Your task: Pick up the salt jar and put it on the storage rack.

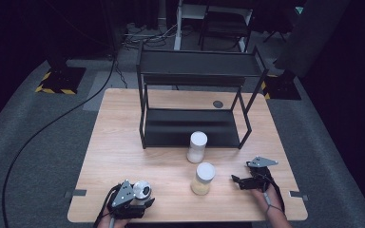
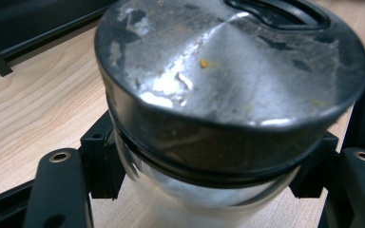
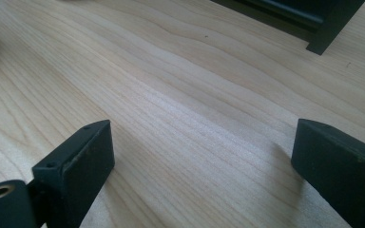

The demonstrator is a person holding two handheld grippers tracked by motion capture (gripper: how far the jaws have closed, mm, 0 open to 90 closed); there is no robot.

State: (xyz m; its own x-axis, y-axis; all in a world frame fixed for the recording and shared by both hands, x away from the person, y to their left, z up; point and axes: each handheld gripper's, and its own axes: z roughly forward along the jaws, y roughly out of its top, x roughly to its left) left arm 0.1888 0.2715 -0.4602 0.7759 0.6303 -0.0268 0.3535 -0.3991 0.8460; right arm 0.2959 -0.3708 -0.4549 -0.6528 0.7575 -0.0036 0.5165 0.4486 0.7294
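Observation:
A glass jar with a scuffed silver metal lid (image 2: 228, 71) stands at the table's front left corner (image 1: 141, 190). My left gripper (image 2: 209, 183) is shut on its body just under the lid, one jaw on each side (image 1: 142, 198). Two white-lidded jars stand mid-table: one with white contents (image 1: 197, 147) close in front of the rack, one with yellowish contents (image 1: 203, 178) nearer me. My right gripper (image 1: 240, 176) rests at the front right, to the right of the yellowish jar. It is open over bare wood (image 3: 199, 161), with nothing between its jaws.
A black two-tier metal rack (image 1: 195, 71) stands at the back half of the wooden table (image 1: 119, 142), both shelves bare; one of its feet (image 3: 330, 33) is ahead of my right gripper. A small dark round disc (image 1: 217, 104) sits in the tabletop behind the rack.

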